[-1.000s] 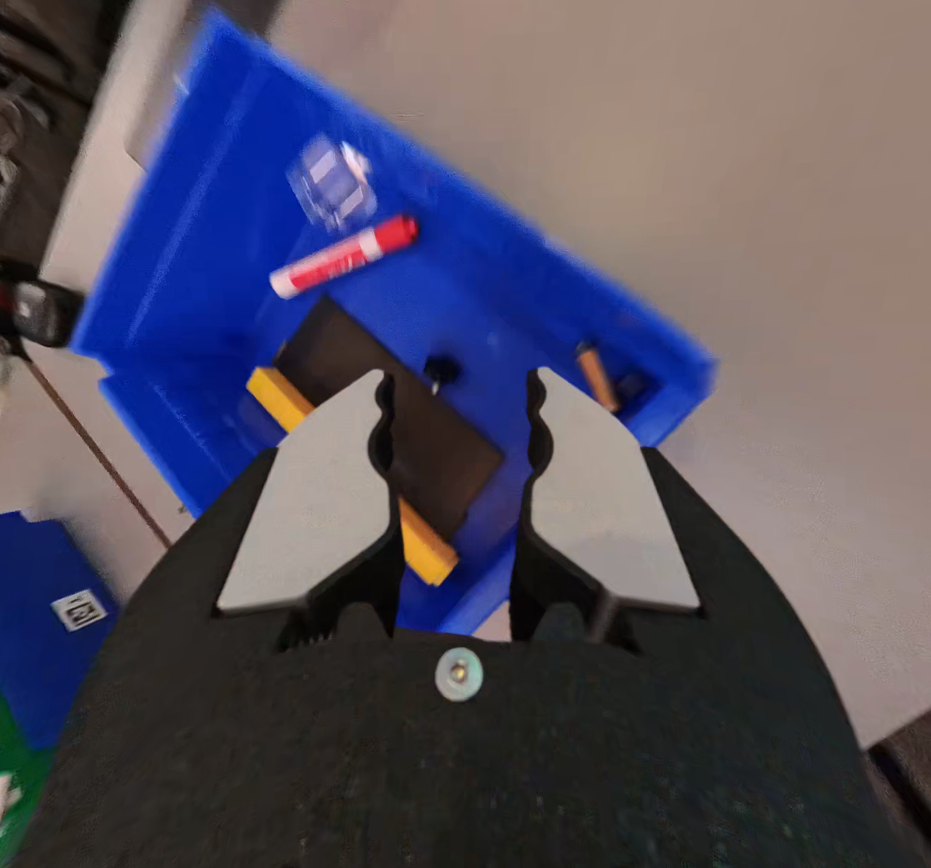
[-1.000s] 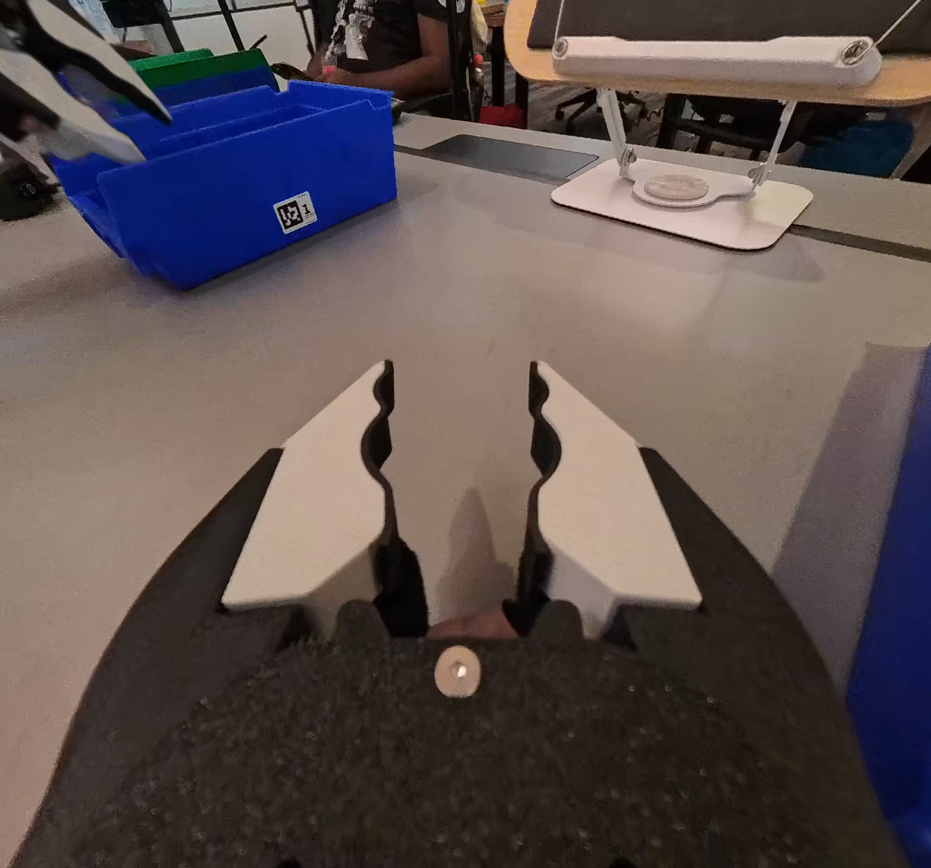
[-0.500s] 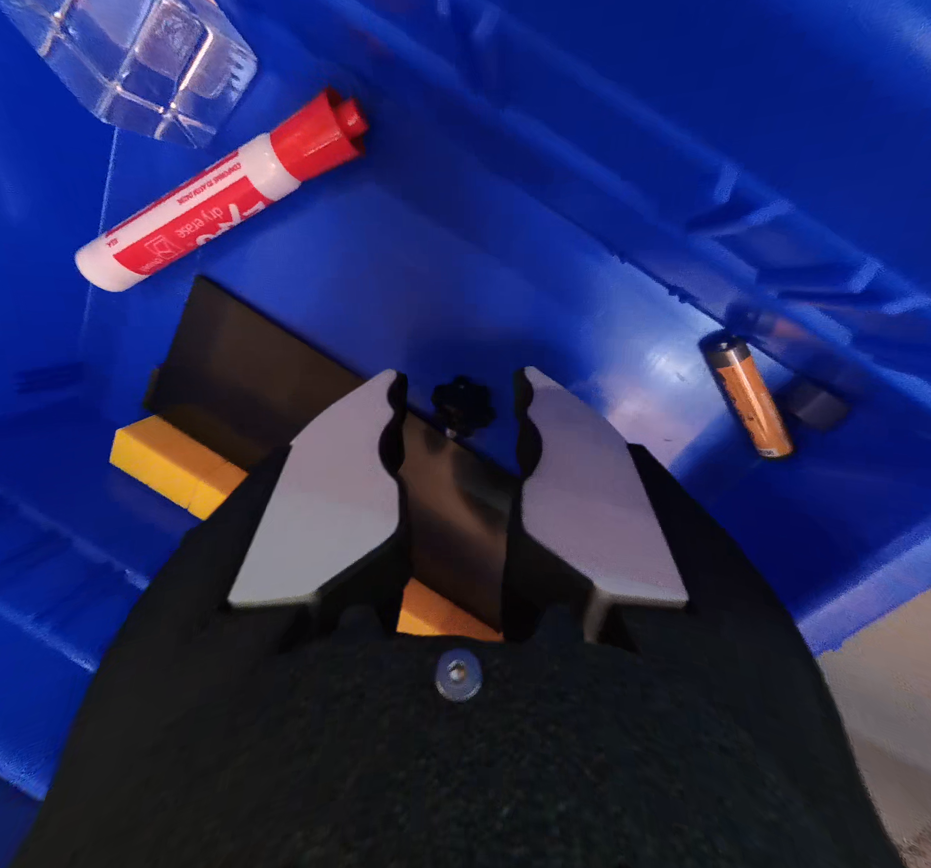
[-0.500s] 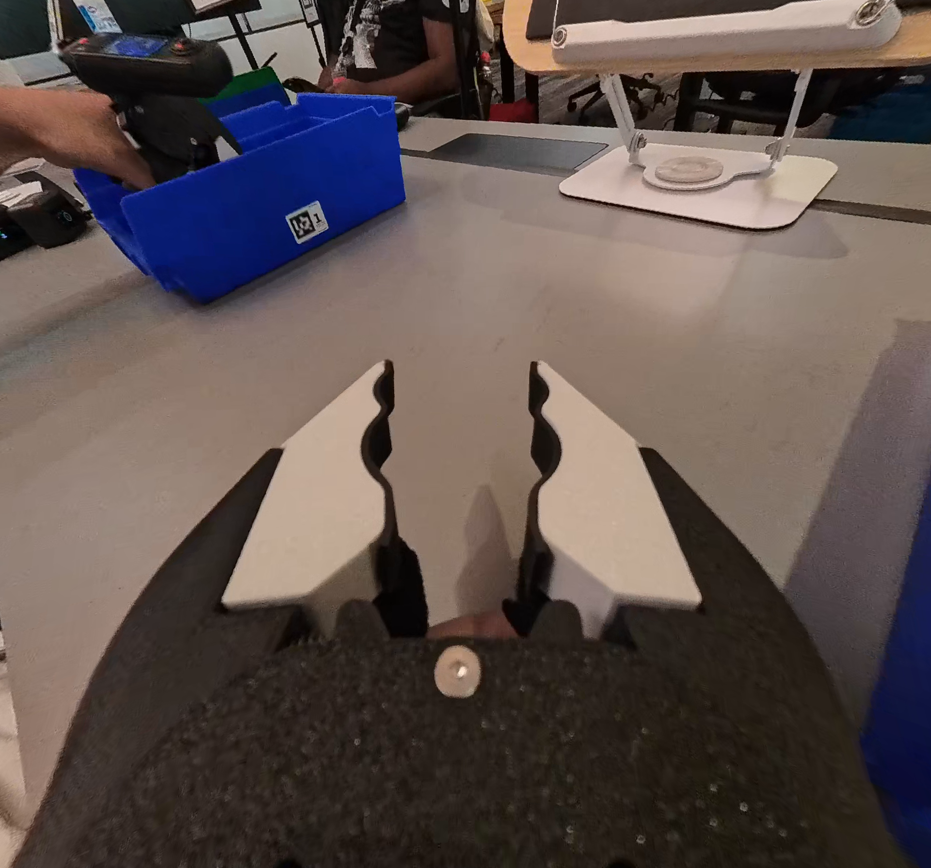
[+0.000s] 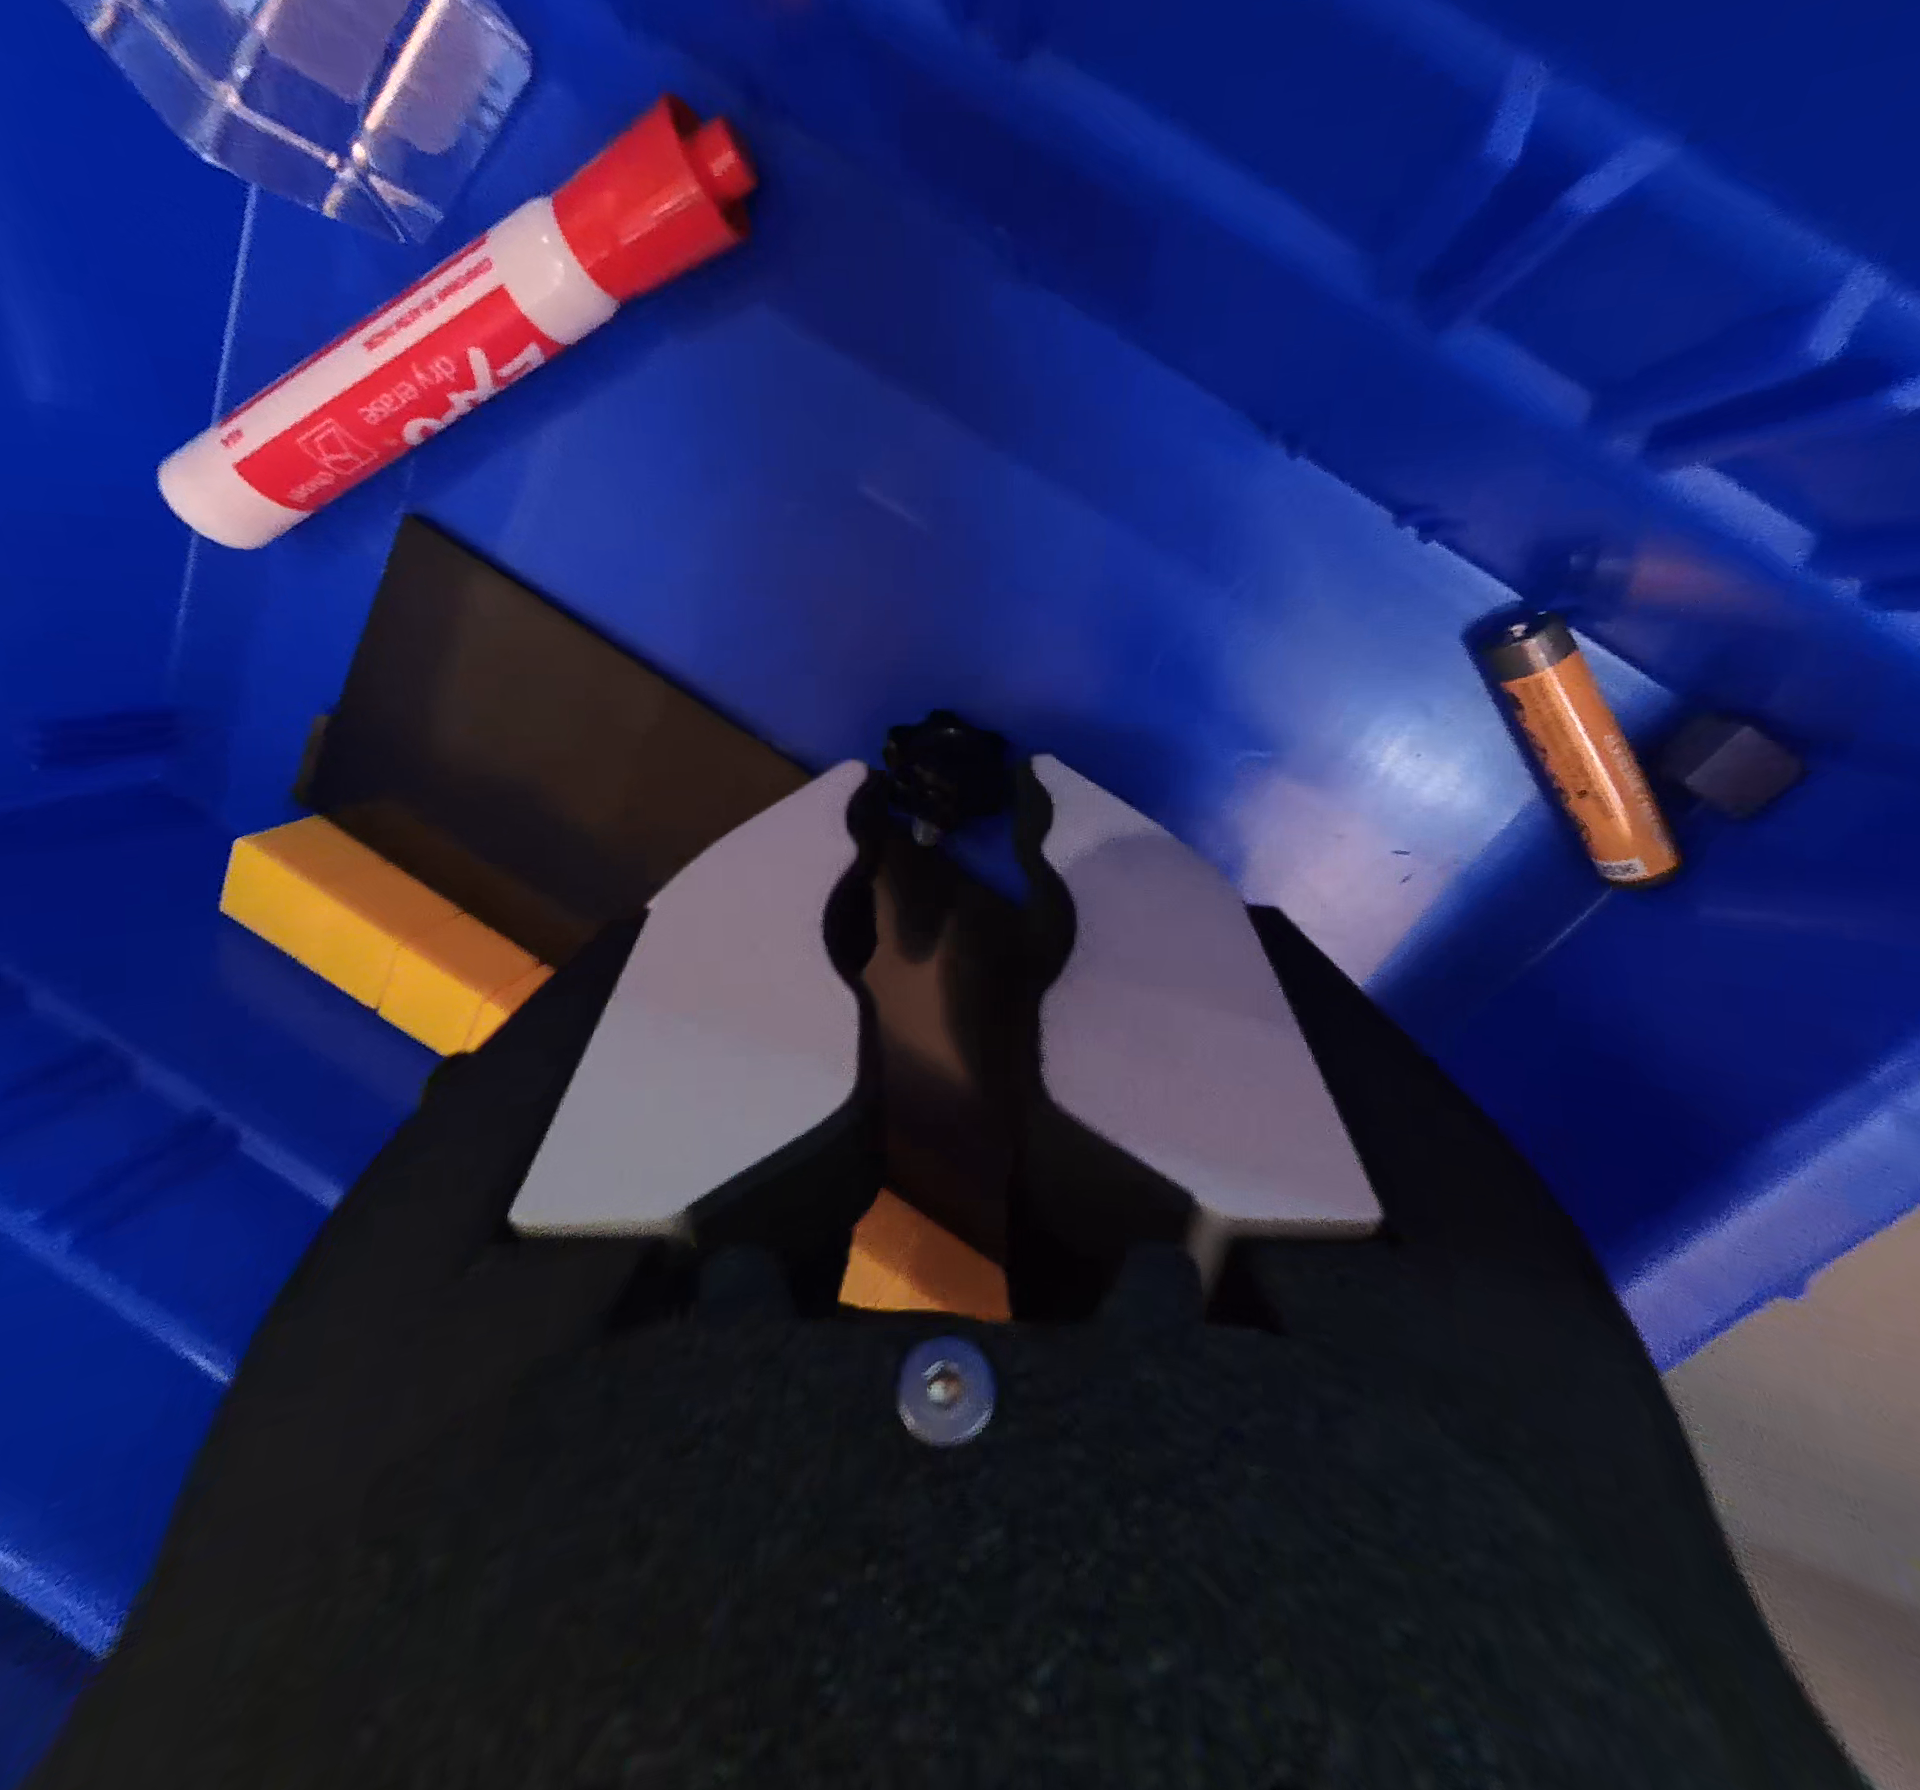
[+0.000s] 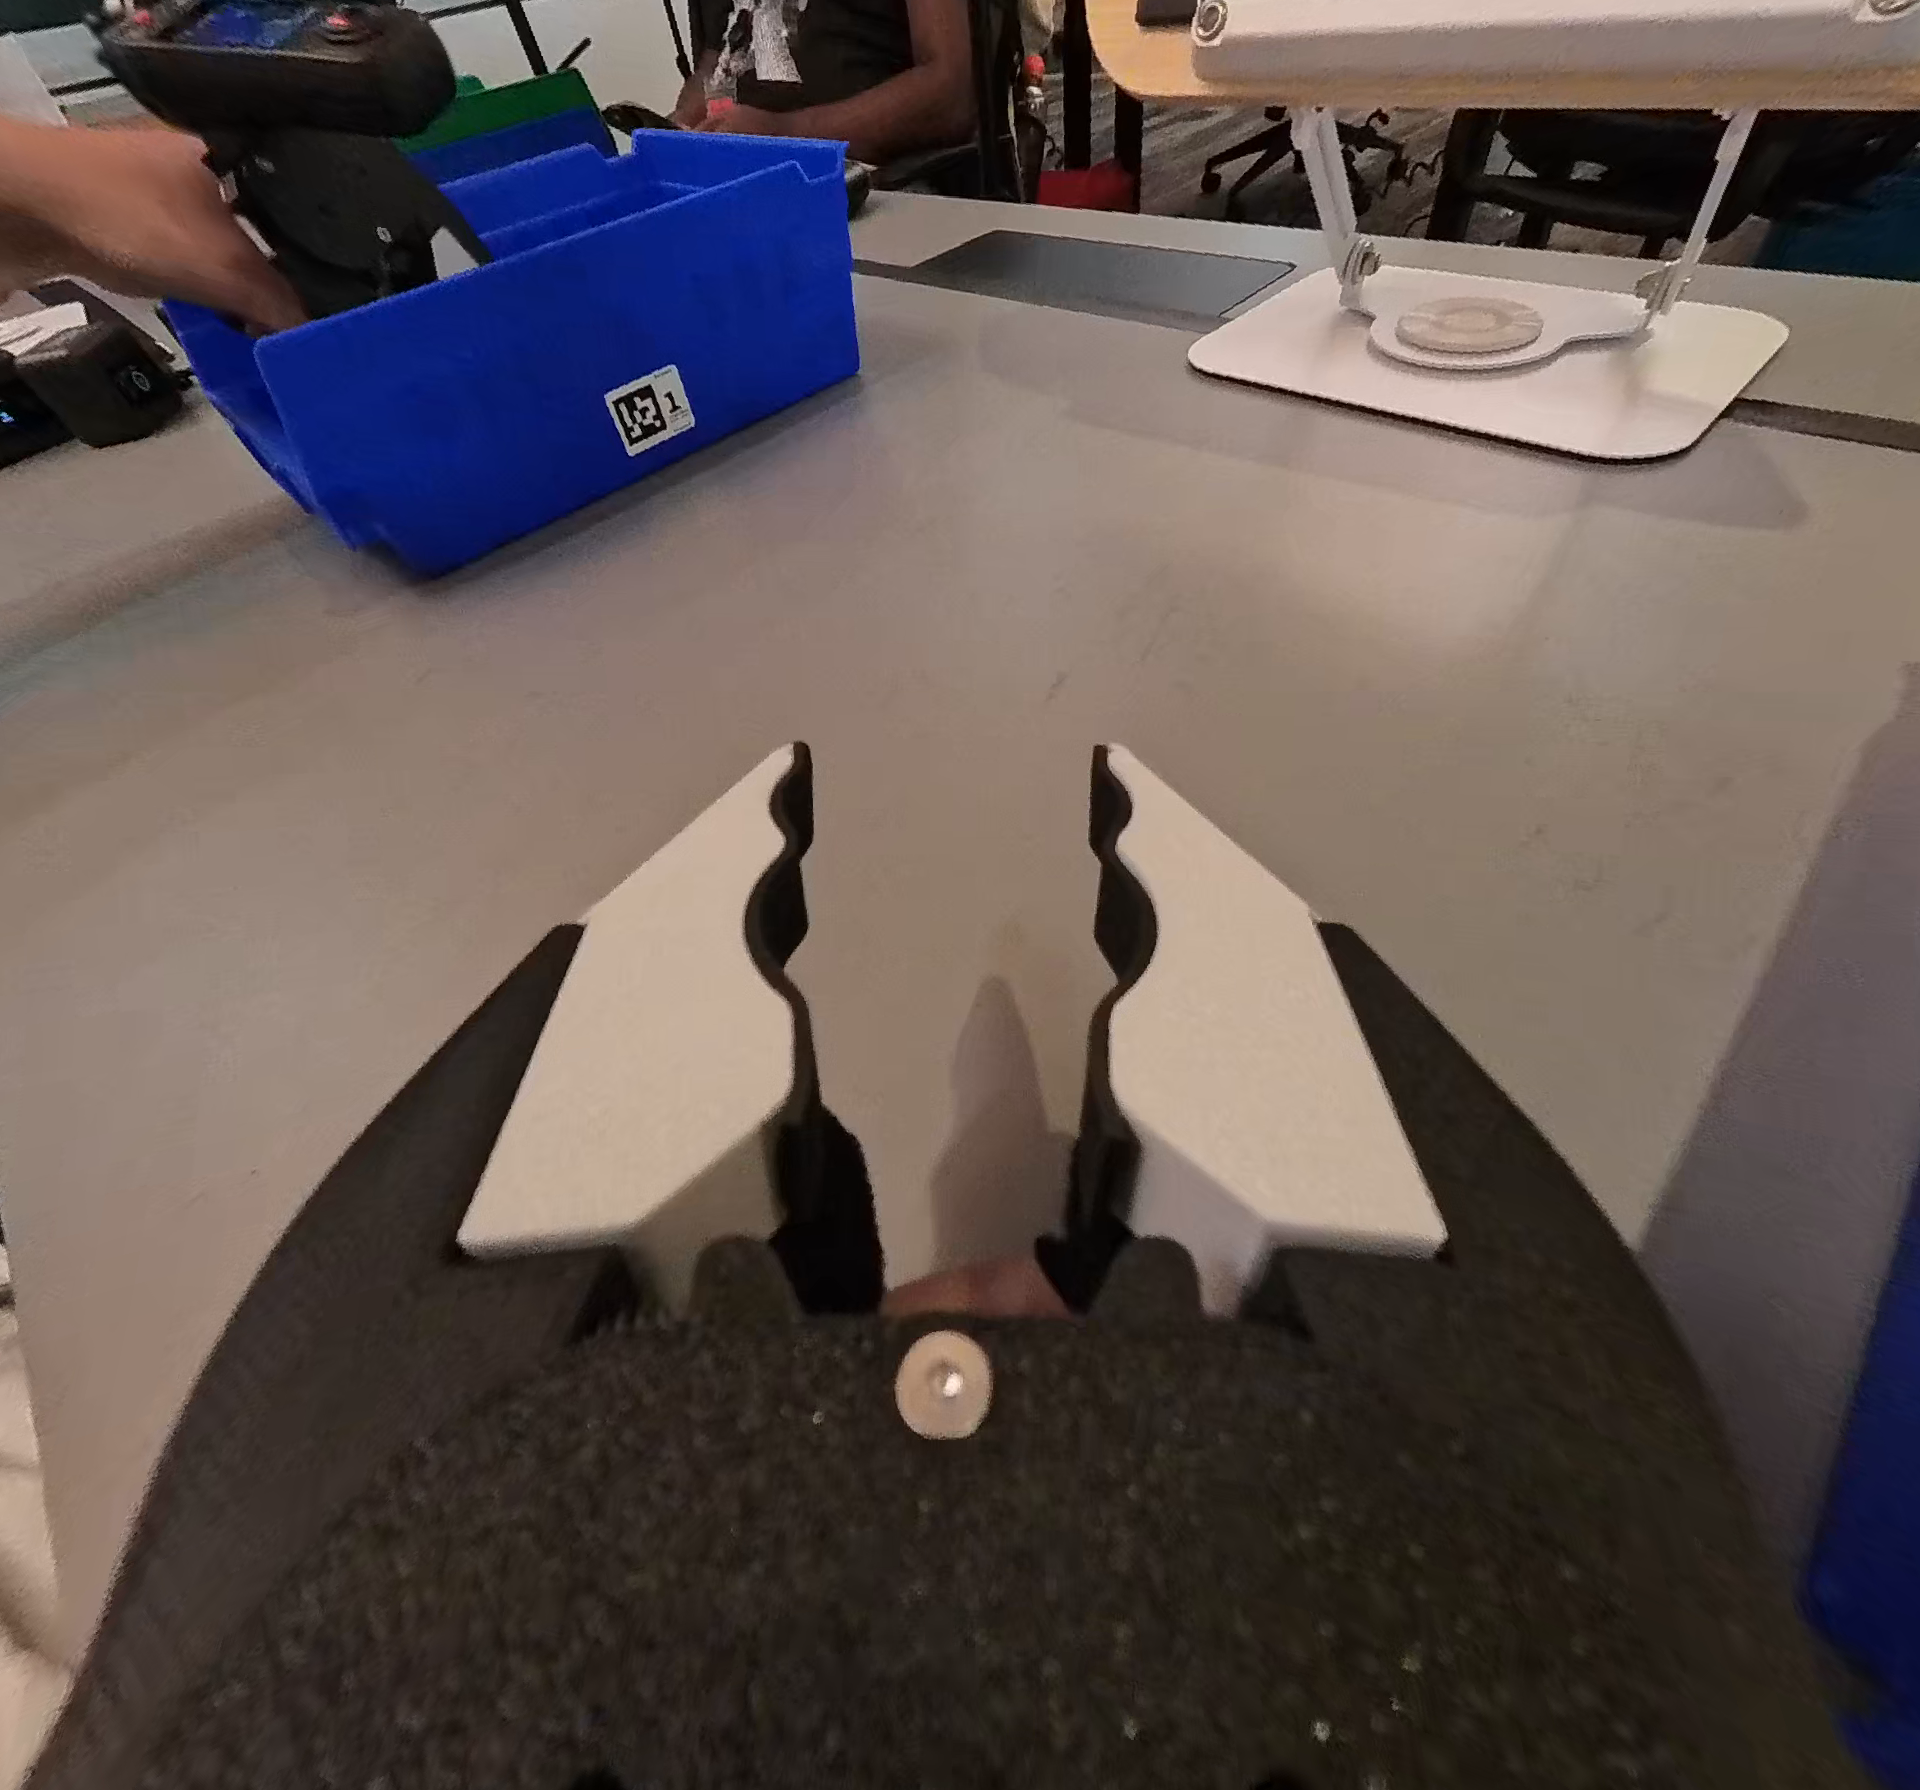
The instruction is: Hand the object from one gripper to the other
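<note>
My left gripper [image 5: 951, 764] is down inside a blue bin [image 5: 1143, 390]. Its jaws stand nearly together around a small black knob with a screw stub [image 5: 930, 766], which sits between the fingertips and looks pinched. In the right wrist view the left gripper's black body [image 6: 312, 130] reaches into the same bin [image 6: 551, 358], held by a hand [image 6: 114, 223]. My right gripper [image 6: 951, 764] is open and empty, low over the grey table [image 6: 1039, 597], well right of the bin.
The bin also holds a red marker [image 5: 457, 327], a clear block [image 5: 281, 47], an orange battery [image 5: 1579, 764], a small dark piece [image 5: 1730, 769], and a black plate [image 5: 520, 701] on a yellow block [image 5: 343, 919]. A white stand [image 6: 1486, 358] is at the far right. A person [image 6: 831, 5] sits behind. The left gripper's tips are roughly 40 cm from the right gripper's.
My left gripper dropped into the bin, moved up to the black knob and narrowed its jaws around it. My right gripper stayed open and shifted only slightly.
</note>
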### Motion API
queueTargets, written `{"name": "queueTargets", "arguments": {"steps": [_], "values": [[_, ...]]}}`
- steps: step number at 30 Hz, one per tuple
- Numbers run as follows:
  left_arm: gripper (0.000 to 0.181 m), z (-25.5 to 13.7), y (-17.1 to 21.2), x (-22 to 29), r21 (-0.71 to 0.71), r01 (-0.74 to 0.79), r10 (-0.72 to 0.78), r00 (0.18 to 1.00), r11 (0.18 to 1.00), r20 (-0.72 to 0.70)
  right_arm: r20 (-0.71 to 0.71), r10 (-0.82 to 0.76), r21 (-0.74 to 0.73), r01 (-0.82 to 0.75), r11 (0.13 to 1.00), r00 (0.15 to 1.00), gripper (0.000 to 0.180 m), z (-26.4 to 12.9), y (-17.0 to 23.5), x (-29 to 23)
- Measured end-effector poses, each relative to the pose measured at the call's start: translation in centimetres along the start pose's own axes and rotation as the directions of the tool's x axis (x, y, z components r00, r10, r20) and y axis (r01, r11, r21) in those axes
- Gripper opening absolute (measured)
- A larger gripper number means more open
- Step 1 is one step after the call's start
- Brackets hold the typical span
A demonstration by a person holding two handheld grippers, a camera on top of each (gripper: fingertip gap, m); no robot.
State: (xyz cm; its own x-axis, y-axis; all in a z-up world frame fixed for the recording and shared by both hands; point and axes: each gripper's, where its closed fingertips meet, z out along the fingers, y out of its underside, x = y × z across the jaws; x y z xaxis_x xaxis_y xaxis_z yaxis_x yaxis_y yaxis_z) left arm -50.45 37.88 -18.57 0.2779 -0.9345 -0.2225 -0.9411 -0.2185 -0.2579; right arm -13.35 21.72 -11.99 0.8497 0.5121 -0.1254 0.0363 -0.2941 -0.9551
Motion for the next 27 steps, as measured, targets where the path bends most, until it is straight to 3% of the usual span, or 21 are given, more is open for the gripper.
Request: {"name": "queueTargets", "arguments": {"steps": [6,12,15,19,22,24,25,27], "values": [[0.023,-0.2,-0.5,0.1,0.027,-0.032,0.031,0.999,0.999,0.033,0.005,0.006,-0.007,-0.006,1.0,1.0,0.053,0.2,0.1,0.0],[0.023,-3.9,-2.4,-1.5,0.081,-0.075,0.055,0.973,0.994,0.225,0.055,0.032,0.019,-0.033,0.999,0.998,0.053,0.7,-0.6,-0.8],[0.023,-7.5,-5.1,-1.7,0.157,-0.127,0.064,0.932,0.979,0.357,0.165,0.048,-0.054,-0.039,0.998,0.985,0.054,2.2,-0.8,-2.1],[0.023,-12.5,-10.5,0.1,0.288,-0.235,0.06,0.86,0.928,0.507,0.39,0.158,-0.187,-0.09,0.978,0.907,0.056,4.9,-2.5,-5.1],[0.026,-15.4,-15.6,3.6,0.43,-0.314,0.036,0.839,0.847,0.543,0.523,0.276,-0.228,-0.18,0.957,0.806,0.061,6.9,-5.0,-6.5],[0.023,-16.5,-19.1,6.5,0.521,-0.361,0.034,0.844,0.773,0.535,0.613,0.403,-0.289,-0.283,0.915,0.679,0.068,7.8,-6.6,-7.2],[0.022,-16.7,-20.7,8.1,0.557,-0.382,0.043,0.85,0.738,0.526,0.67,0.472,-0.339,-0.33,0.881,0.573,0.07,7.7,-7.3,-7.8],[0.022,-16.5,-23.5,10.9,0.608,-0.417,0.07,0.857,0.676,0.51,0.769,0.576,-0.452,-0.402,0.796,0.278,0.074,6.0,-9.2,-8.9]]}}
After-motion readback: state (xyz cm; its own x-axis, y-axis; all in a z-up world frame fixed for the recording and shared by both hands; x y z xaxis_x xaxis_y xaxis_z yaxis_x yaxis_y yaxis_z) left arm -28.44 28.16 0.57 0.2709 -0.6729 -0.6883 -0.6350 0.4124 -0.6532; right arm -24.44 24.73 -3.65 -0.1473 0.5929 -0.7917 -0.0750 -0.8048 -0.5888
